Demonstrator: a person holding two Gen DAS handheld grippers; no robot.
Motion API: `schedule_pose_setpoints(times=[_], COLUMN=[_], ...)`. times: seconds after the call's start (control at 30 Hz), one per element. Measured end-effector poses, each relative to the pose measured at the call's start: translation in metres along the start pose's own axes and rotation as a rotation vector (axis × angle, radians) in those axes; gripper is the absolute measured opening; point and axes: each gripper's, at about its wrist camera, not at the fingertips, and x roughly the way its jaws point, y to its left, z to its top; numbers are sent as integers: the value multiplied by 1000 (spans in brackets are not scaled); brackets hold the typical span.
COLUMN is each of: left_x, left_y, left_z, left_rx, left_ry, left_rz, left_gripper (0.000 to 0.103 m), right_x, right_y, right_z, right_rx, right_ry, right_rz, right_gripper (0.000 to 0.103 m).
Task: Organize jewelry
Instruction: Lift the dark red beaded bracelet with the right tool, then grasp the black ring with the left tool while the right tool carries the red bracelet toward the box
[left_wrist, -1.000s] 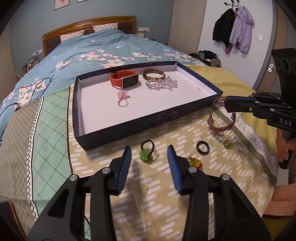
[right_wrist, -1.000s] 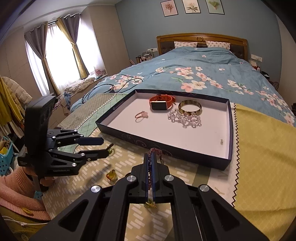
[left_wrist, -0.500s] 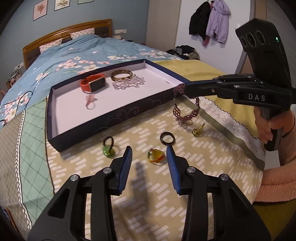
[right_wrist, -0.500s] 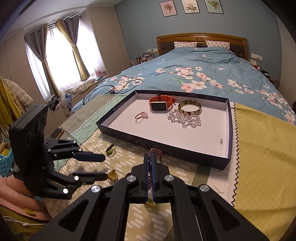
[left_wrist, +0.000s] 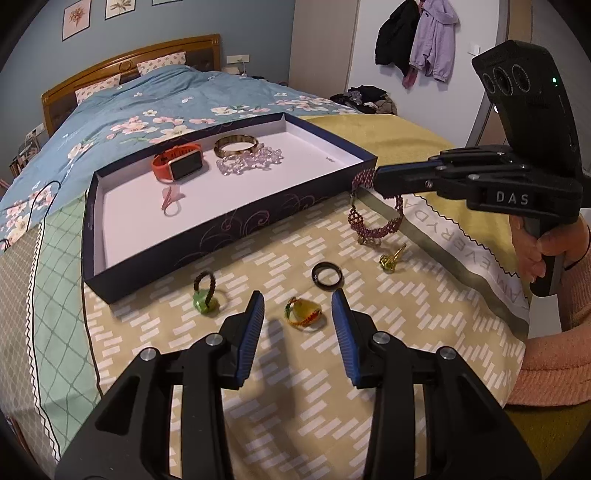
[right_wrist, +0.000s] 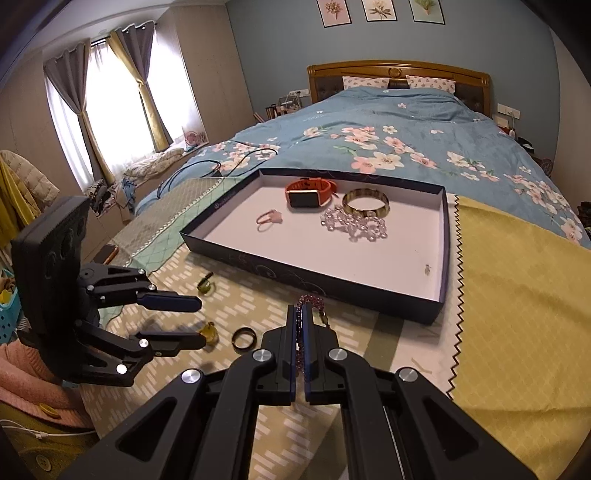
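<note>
Right gripper (right_wrist: 303, 314) clamped tight on a purple beaded bracelet (left_wrist: 373, 218), which dangles just off the near right corner of the dark tray (left_wrist: 258, 218); its lower loop looks to brush the bedspread. Left gripper (left_wrist: 298, 314) partly open, holding nothing; its blue pads flank the amber ring (left_wrist: 303, 313) lying on the cloth, not touching it.

Already in the tray: orange watch (left_wrist: 179, 167), gold bangle (left_wrist: 235, 144), clear bead bracelet (left_wrist: 249, 162), pink ring (left_wrist: 170, 195). Loose on the cloth: green ring (left_wrist: 205, 295), black ring (left_wrist: 327, 275), small gold piece (left_wrist: 391, 258).

Risks: the bracelet hangs low, so its loop may snag the tray wall when carried over, or slip from a thin pinch; the amber ring sits flat on soft fabric, so closing pads may pinch cloth or flick it away.

Hard to make out: how much of the bracelet sits between the right pads; the gold piece's type; a tiny speck on the tray floor (right_wrist: 427, 268), unidentifiable.
</note>
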Motion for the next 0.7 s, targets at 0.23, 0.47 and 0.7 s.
schedule_pose_setpoints(times=[0.23, 0.47, 0.7], left_x=[20, 36, 38], left_y=[-17, -21, -19], left_z=[17, 21, 21], left_rx=[74, 80, 67], left_ry=[18, 74, 73], left_rz=[-24, -8, -6], left_gripper=[38, 22, 22], right_x=[-3, -5, 15], right_y=[-2, -3, -6], right_z=[0, 2, -9], right_rx=[6, 1, -20], right_ry=[-10, -19, 75], right_rz=[0, 4, -45], right_gripper=[2, 2, 20])
